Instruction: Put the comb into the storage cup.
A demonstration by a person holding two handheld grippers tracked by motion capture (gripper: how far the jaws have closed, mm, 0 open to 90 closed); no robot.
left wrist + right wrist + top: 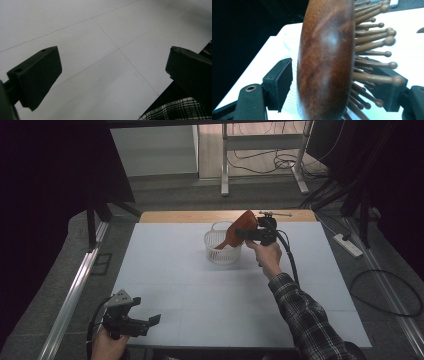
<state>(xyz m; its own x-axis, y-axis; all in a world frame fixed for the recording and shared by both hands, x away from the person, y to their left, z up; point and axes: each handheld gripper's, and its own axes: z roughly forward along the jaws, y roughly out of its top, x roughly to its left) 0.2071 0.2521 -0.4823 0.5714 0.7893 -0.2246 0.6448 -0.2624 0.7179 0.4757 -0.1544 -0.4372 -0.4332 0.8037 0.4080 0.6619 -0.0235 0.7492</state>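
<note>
Keeps the right gripper (249, 234) level over the far middle of the counter (200, 300), aimed at the head of a wooden hairbrush (244, 224). Brackets that head with the fingers (278, 82) spread: leaves a sliver of white between the left pad and the polished back of the hairbrush (324, 62), and sets the other pad out among the bristles (374, 50) rather than against the wood. Pinches nothing, then, as far as the right gripper view lets on; looks like a letting-go, with the fingers kept close on either side, probably to catch a topple.

Leans the hairbrush in a white ribbed basket (220, 254), handle end down inside, broad head tilted up and out over the rim on the gripper's side. Rests, by the look of it, on the basket's wall and floor rather than on any grip. Holds nothing else that can be made out through the ribbed wall.

Parks the left gripper (150, 325) low at the near left corner of the counter, well apart from the basket. Shows its fingers (37, 75) wide apart over bare white surface, with nothing between them; seems simply kept out of the way while the other hand works.
</note>
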